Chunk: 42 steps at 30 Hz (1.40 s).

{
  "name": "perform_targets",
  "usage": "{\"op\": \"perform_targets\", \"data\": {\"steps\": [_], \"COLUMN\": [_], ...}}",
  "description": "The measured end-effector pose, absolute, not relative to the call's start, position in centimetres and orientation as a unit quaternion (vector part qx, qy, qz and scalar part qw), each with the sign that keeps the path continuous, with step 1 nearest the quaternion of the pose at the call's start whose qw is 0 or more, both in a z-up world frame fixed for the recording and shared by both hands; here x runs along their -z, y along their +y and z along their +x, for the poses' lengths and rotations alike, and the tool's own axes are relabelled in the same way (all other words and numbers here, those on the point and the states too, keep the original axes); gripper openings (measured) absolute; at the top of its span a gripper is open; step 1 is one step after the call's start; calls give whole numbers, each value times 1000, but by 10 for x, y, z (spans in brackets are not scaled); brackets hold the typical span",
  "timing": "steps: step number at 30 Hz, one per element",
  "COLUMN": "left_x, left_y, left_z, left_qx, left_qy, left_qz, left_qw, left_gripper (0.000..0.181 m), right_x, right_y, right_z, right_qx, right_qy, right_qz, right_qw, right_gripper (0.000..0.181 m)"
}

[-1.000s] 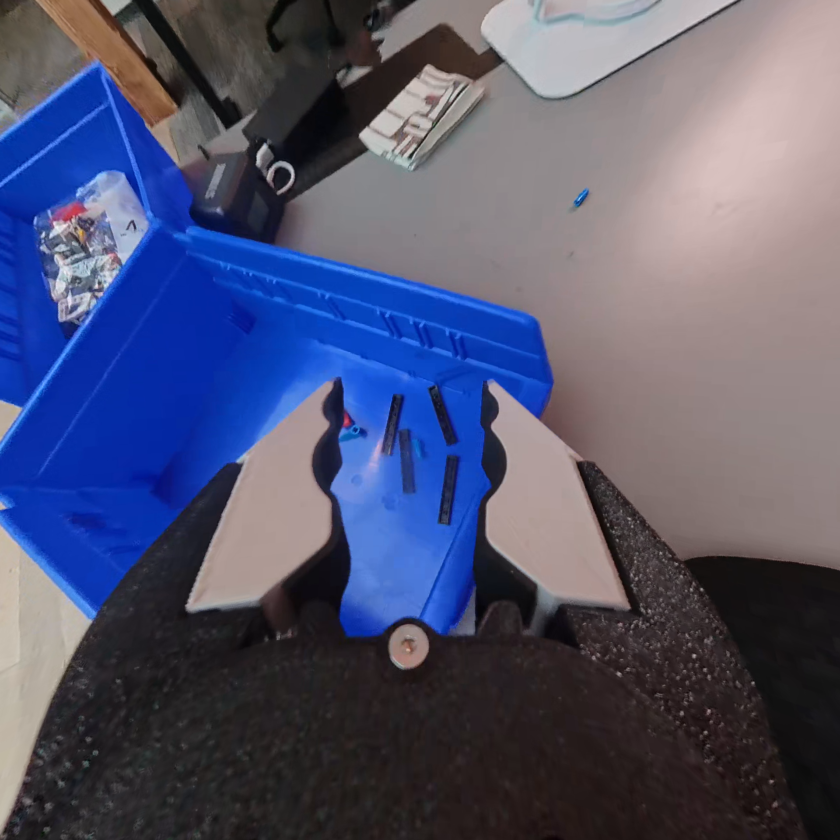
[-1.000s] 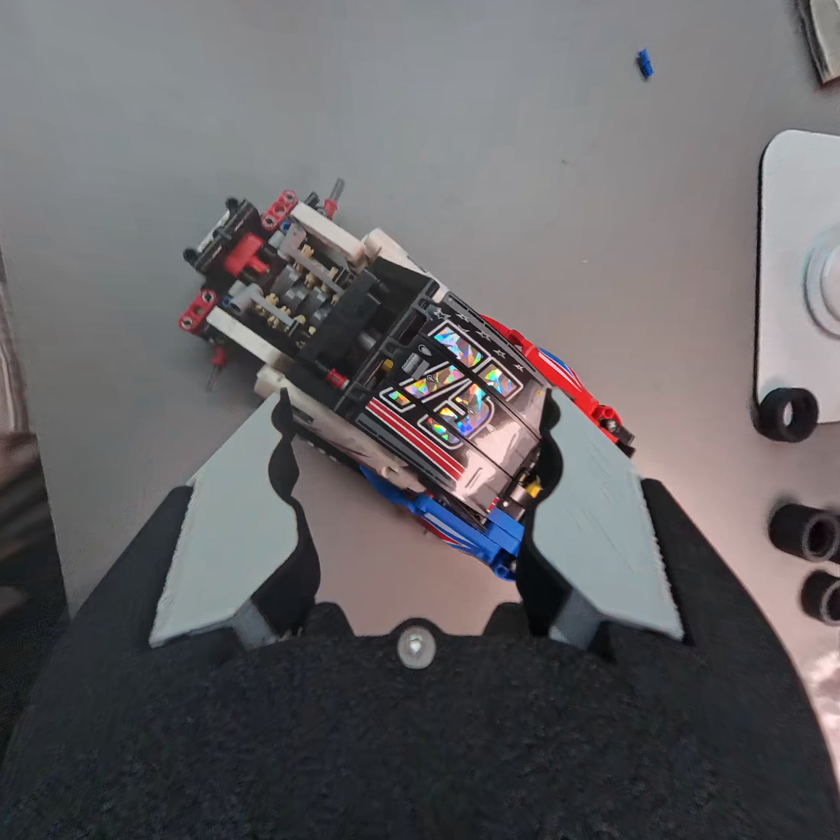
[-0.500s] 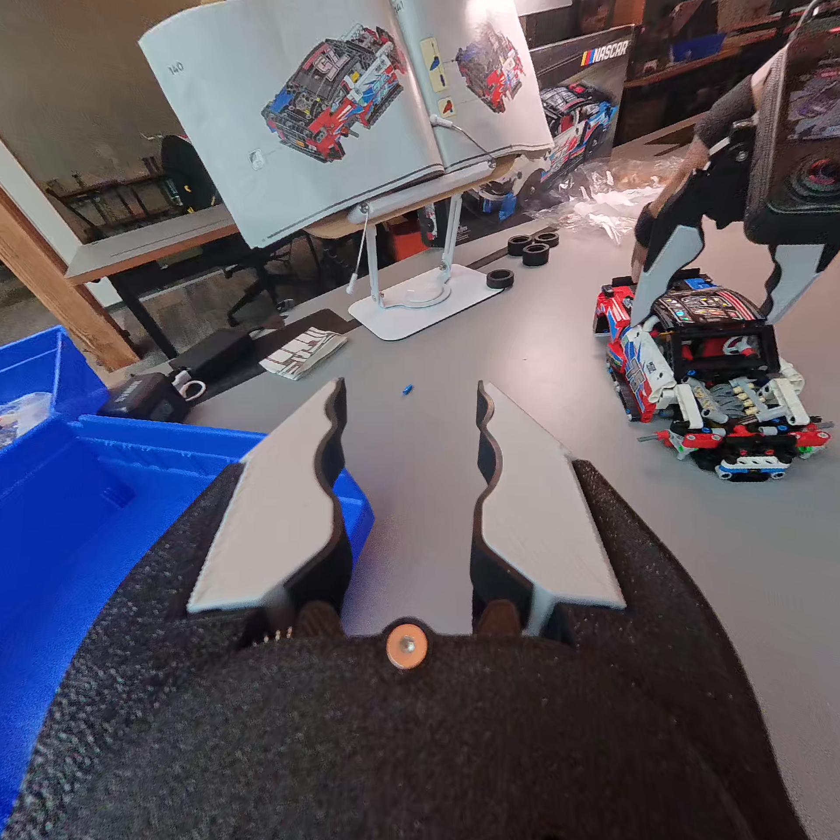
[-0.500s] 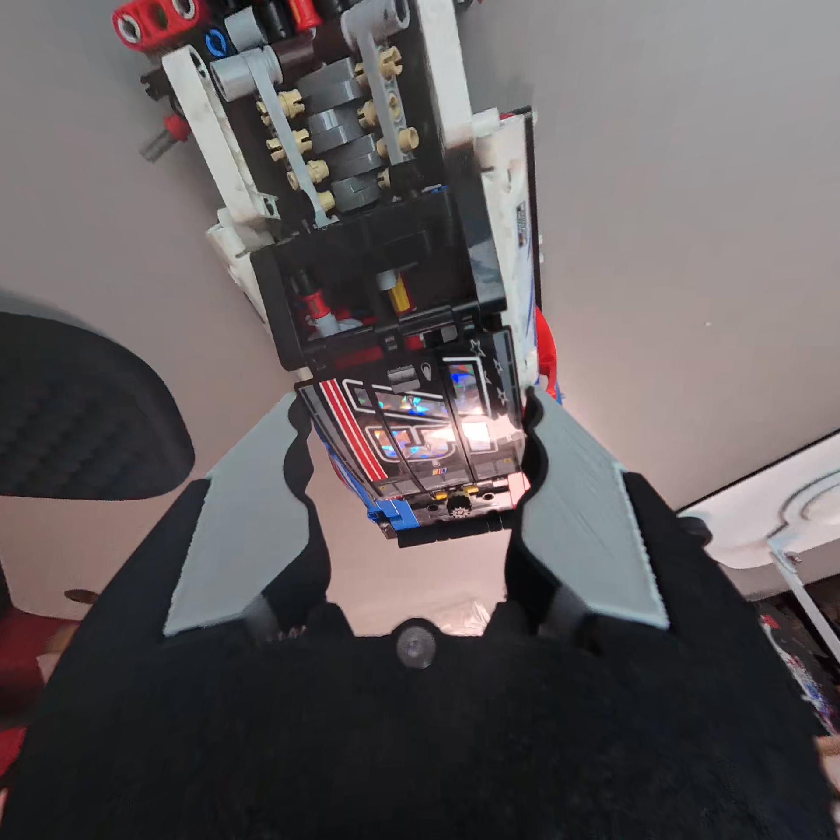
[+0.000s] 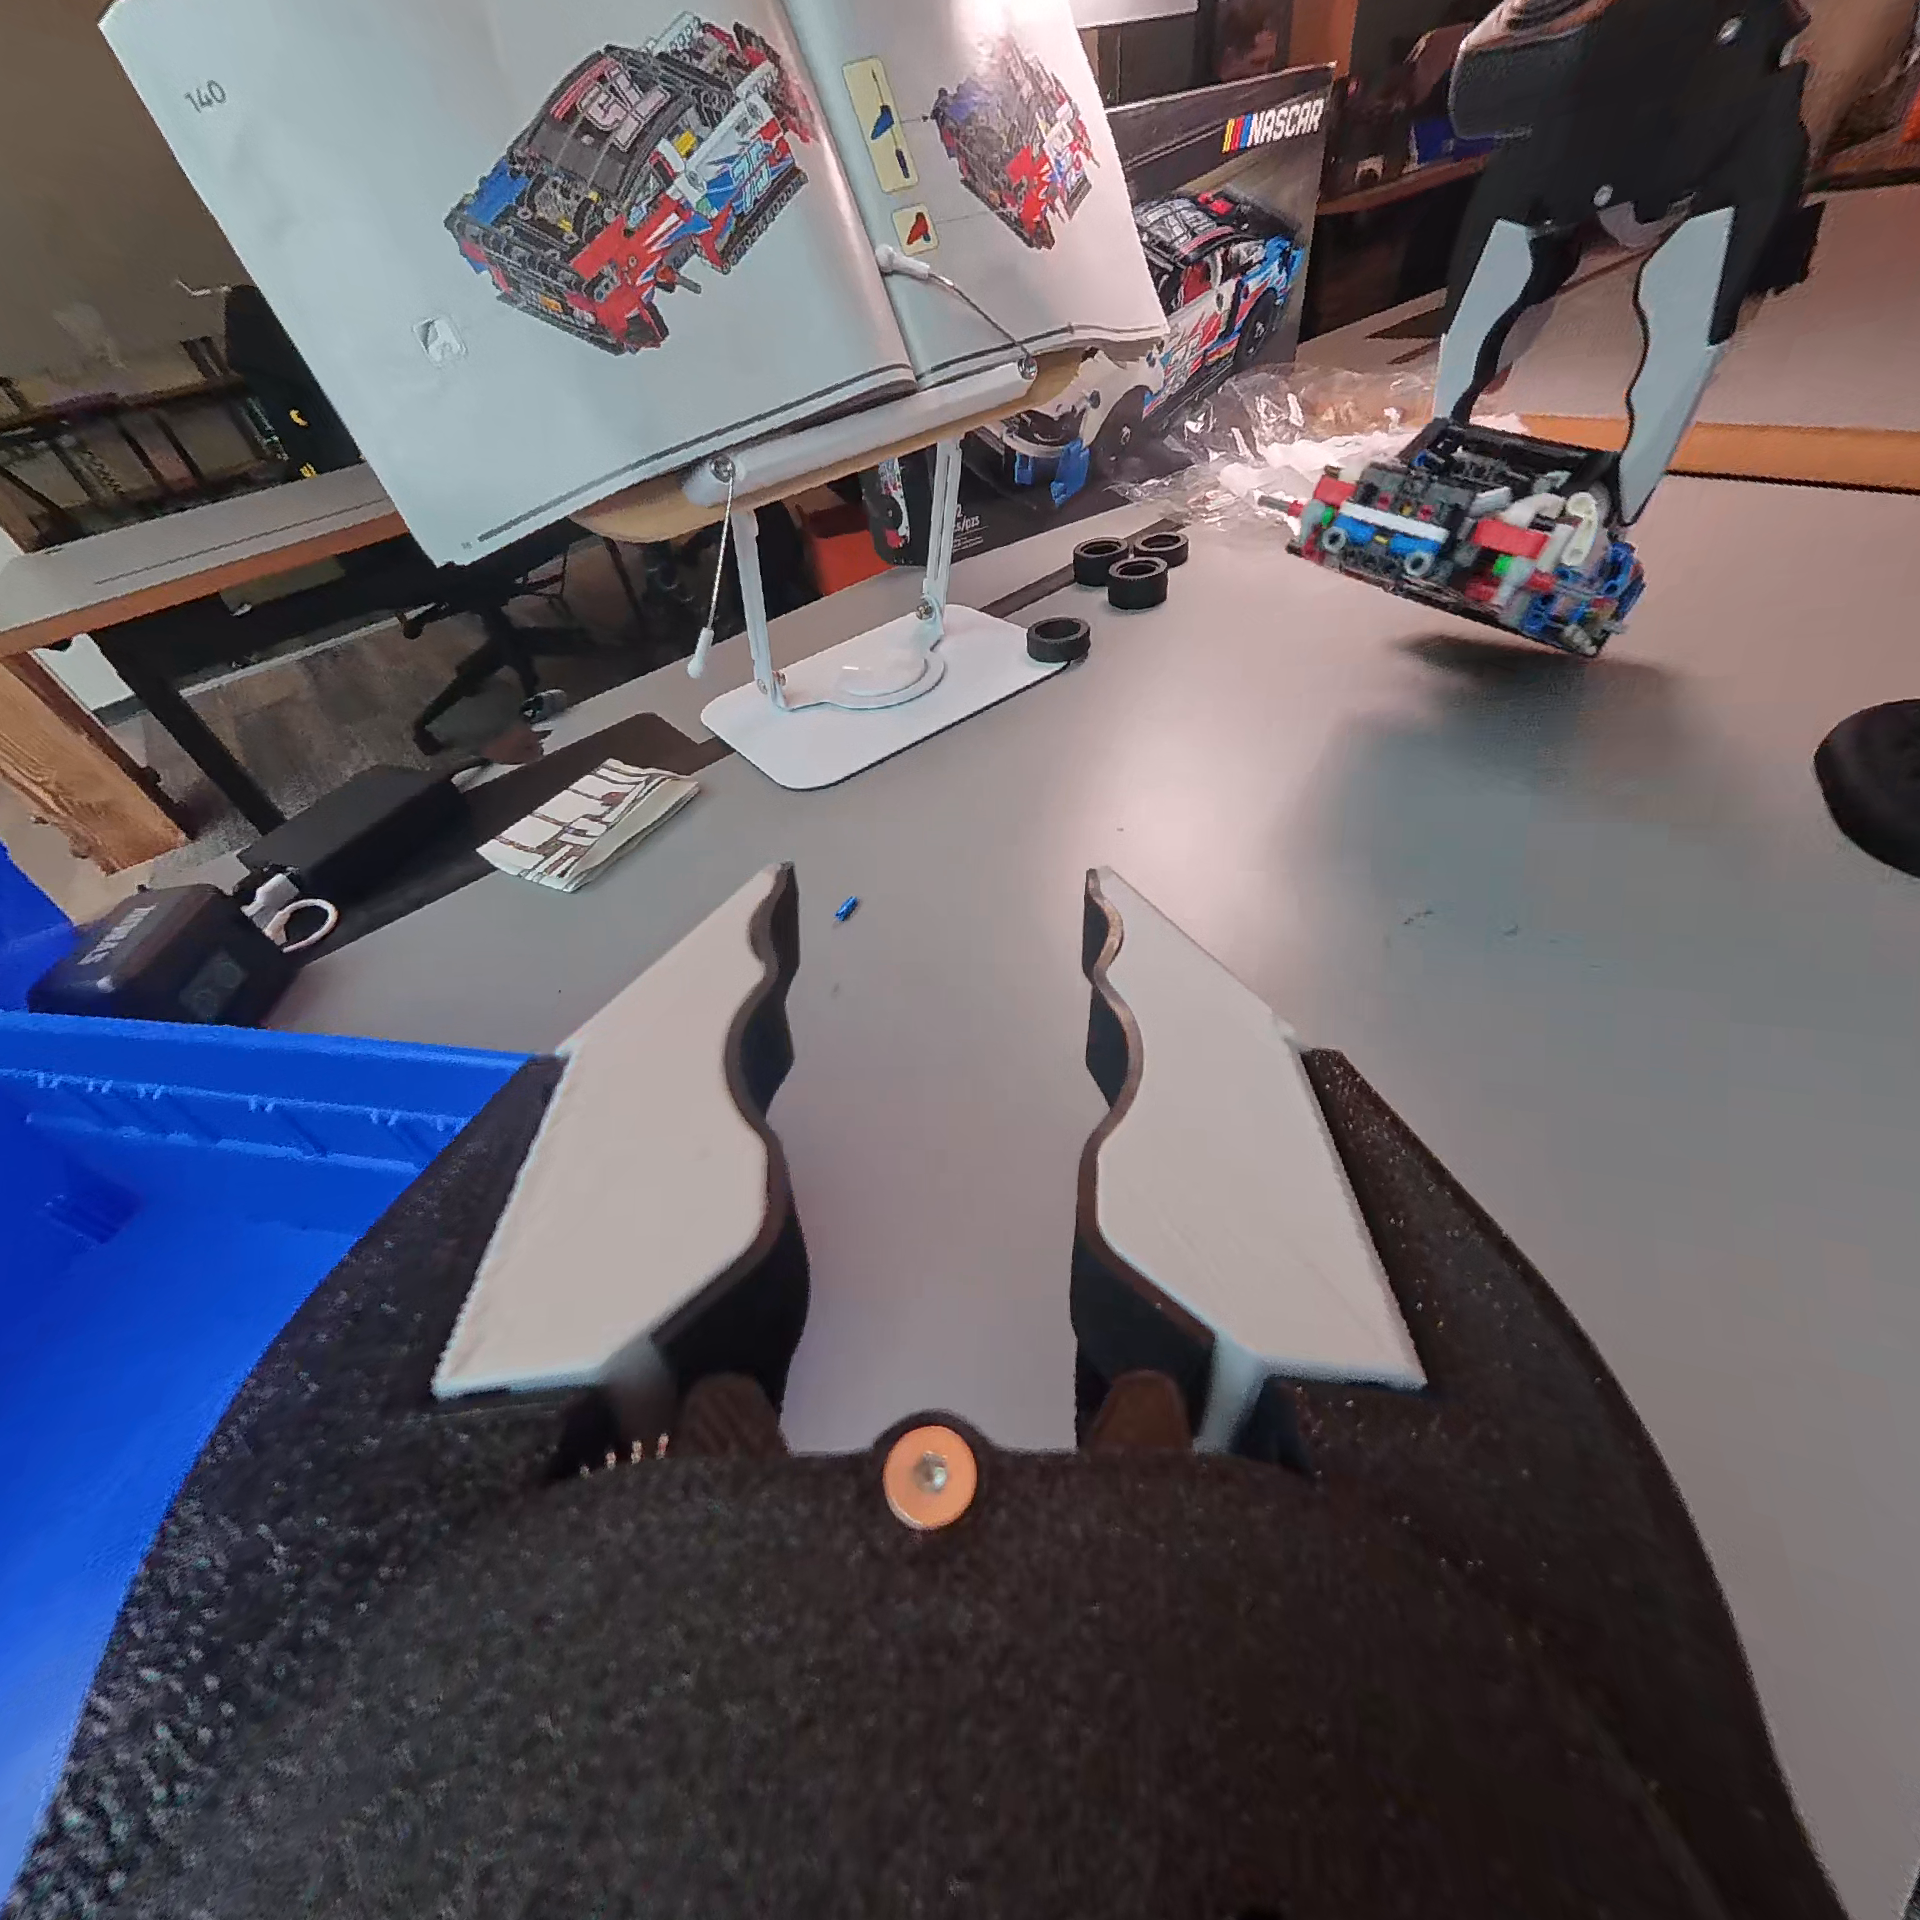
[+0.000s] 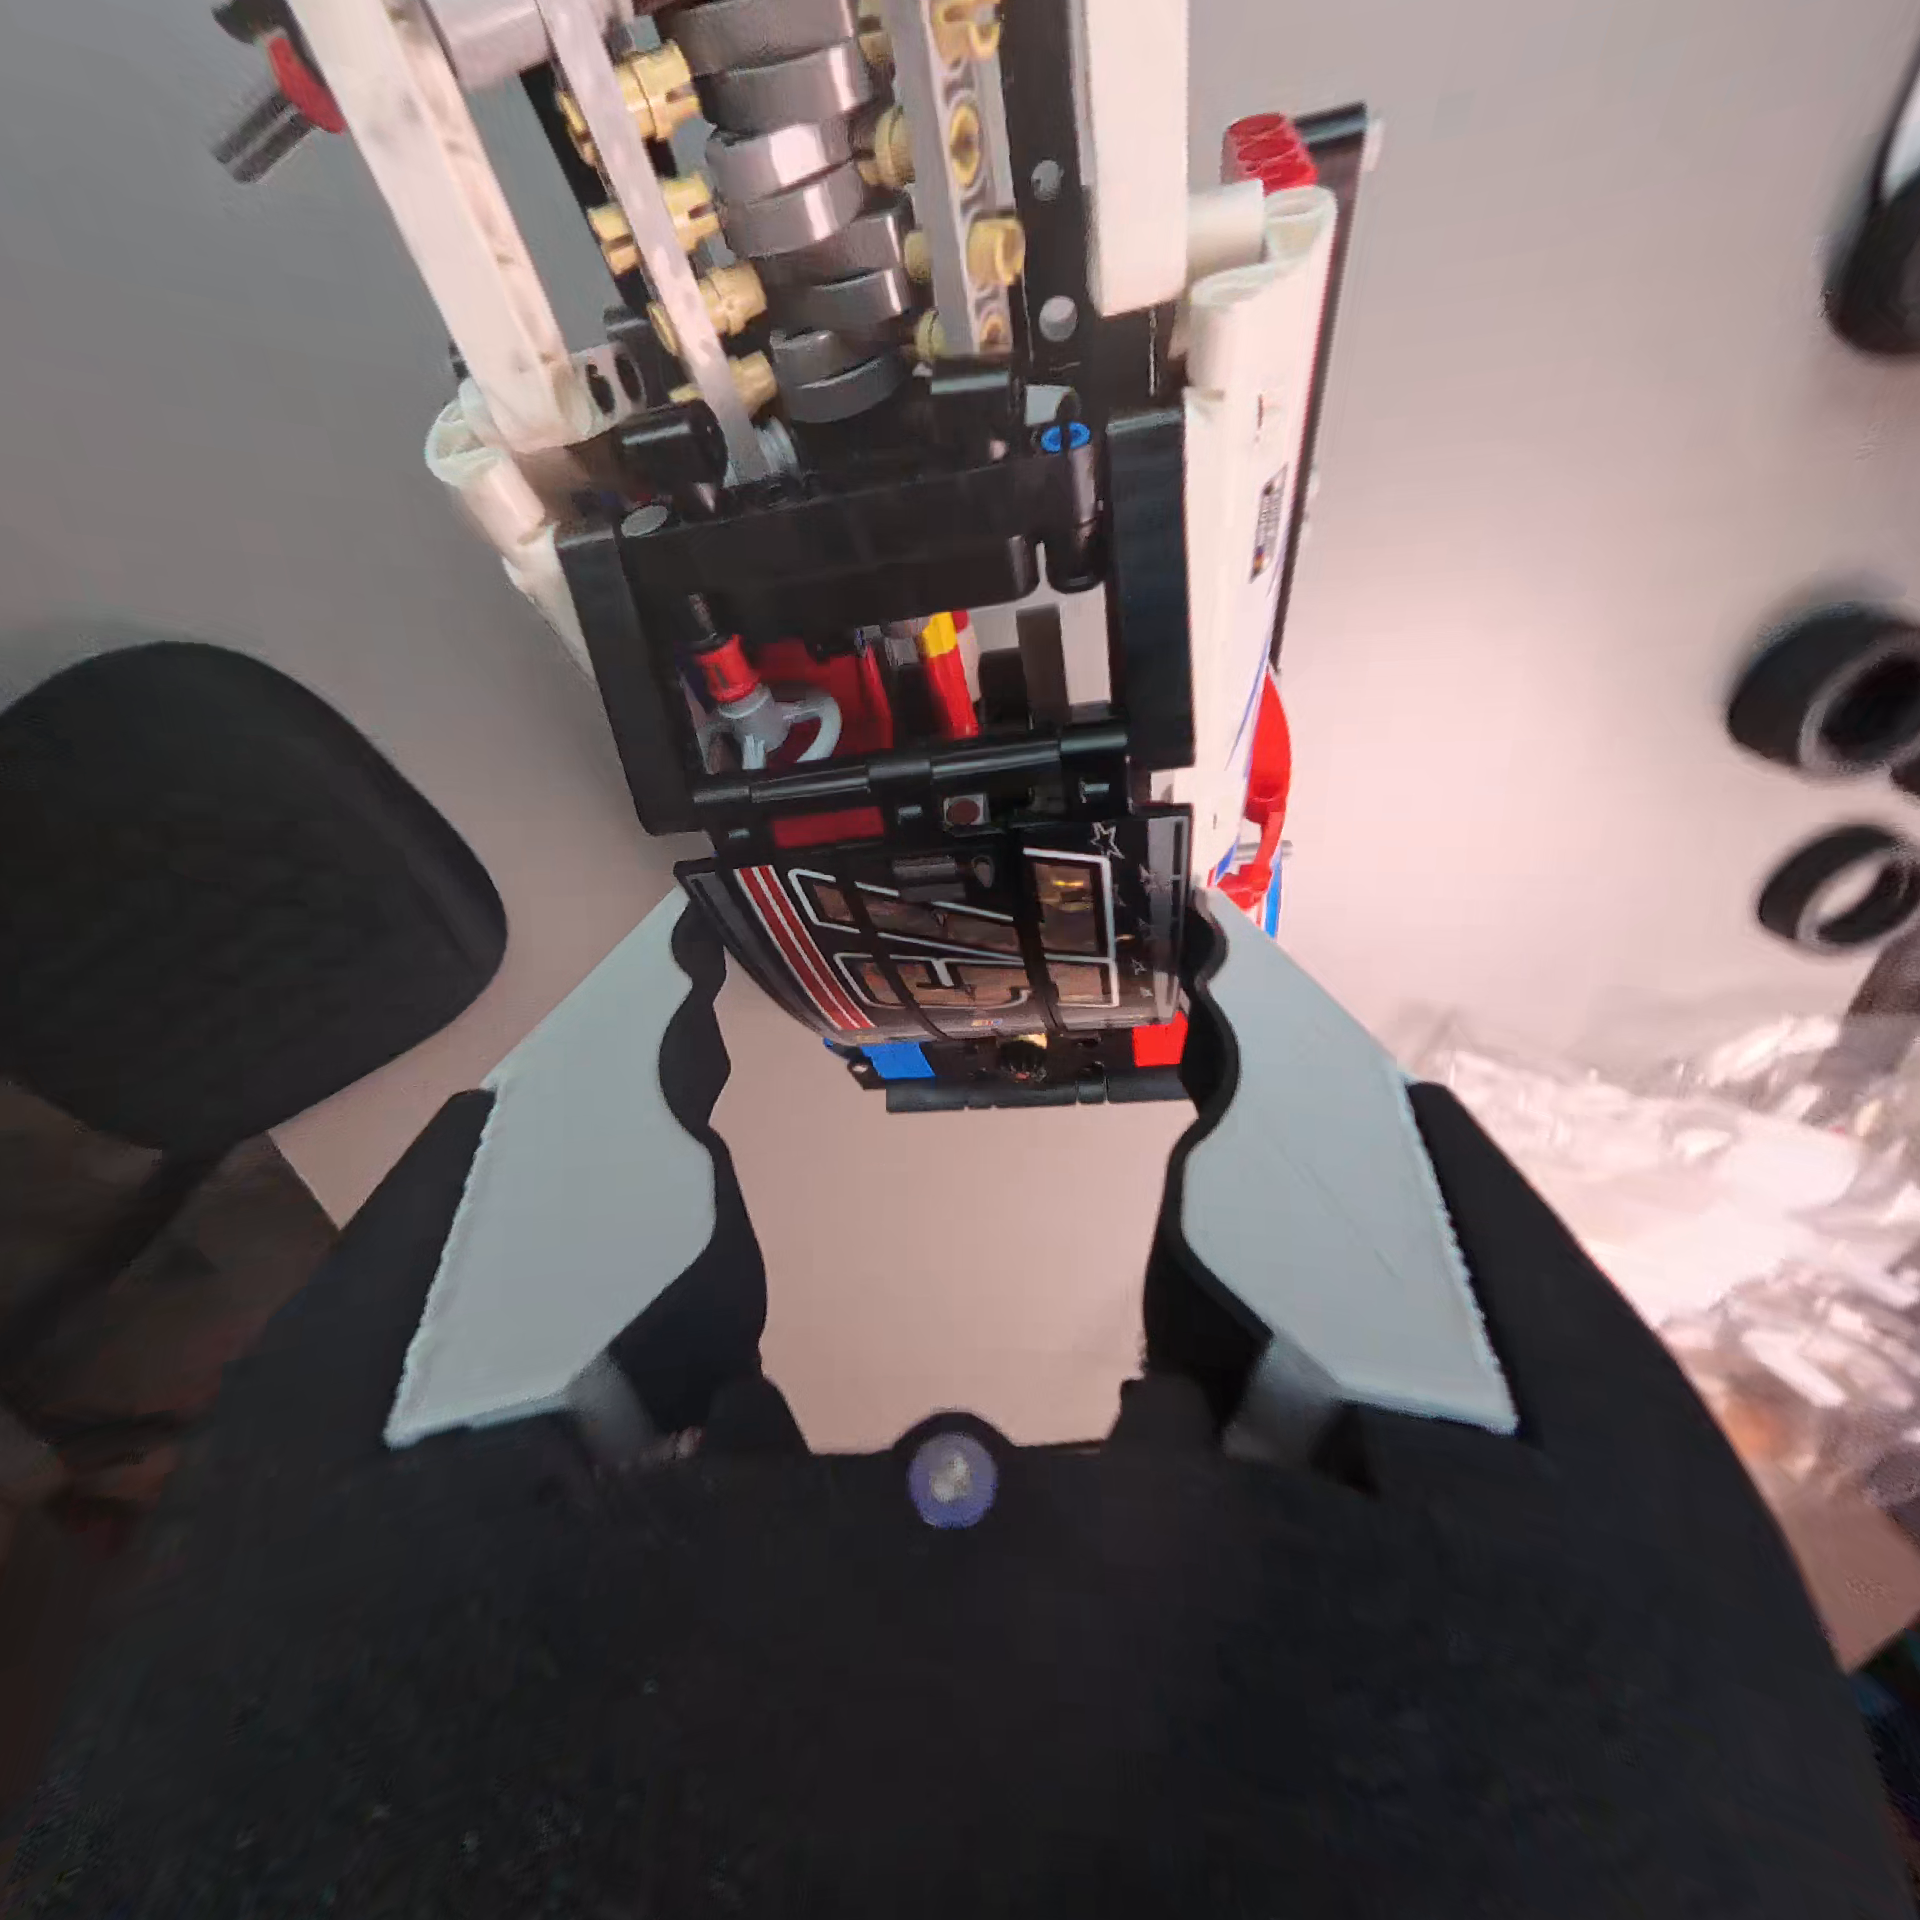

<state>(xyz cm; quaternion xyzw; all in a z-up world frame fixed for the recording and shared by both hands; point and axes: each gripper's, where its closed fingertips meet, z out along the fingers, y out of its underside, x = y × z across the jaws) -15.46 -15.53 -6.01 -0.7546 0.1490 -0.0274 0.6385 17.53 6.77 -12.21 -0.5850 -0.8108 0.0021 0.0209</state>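
Note:
A brick-built race car (image 6: 904,582), black, white, red and blue with no wheels, hangs in my right gripper (image 6: 951,935). The jaws are shut on its black roof panel. In the left wrist view the car (image 5: 1475,540) is tilted and lifted off the grey table (image 5: 1455,987), held by the right gripper (image 5: 1538,457) at far right. My left gripper (image 5: 935,904) is open and empty, low over the table beside the blue bin (image 5: 156,1195). A tiny blue pin (image 5: 845,908) lies just beyond its fingertips.
An open instruction book (image 5: 623,239) rests on a white stand (image 5: 883,696). Several black tyres (image 5: 1127,566) lie behind it, also in the right wrist view (image 6: 1839,790). A folded sheet (image 5: 592,821), black devices (image 5: 177,956), clear plastic bags (image 5: 1320,416) and the set's box (image 5: 1205,260) lie around. Left tips to right tips: about 40 cm. The left tips stand about 35 cm off the open instruction book (image 5: 623,239).
The right gripper closed on the car's roof and lifted it off the table, tilting it. The left gripper swung up out of the blue bin over the table, still open.

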Motion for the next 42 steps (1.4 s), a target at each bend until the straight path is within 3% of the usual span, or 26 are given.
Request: {"op": "perform_targets", "data": {"steps": [1, 12, 19, 24, 30, 32, 42], "left_x": [59, 67, 82, 89, 89, 87, 108], "left_y": [-153, -133, -117, -102, -71, -62, -55], "left_z": [-152, -123, -104, -89, -85, -84, -73], "left_qx": [34, 84, 129, 159, 113, 101, 106], "left_qy": [149, 166, 161, 149, 123, 111, 47], "left_qz": [-752, -753, -760, -757, -751, -752, -774], "left_qw": [642, 632, 617, 616, 638, 641, 623], "left_gripper": [54, 55, 56, 61, 71, 76, 83], "right_x": [119, 170, 169, 138, 39, 28, 100], "right_y": [83, 141, 148, 160, 107, 85, 0], "right_z": [190, 300, 276, 251, 117, 97, 80], "right_qx": [2, 66, 38, 47, -174, -234, -327], "right_qy": [-790, -656, -649, -652, -583, -504, -365], "right_qz": [-613, -749, -760, -752, -671, -667, -657], "right_qw": [21, -70, 0, 92, 424, 496, 573], "right_gripper": [88, 88, 88, 90, 81, 81, 93]}}
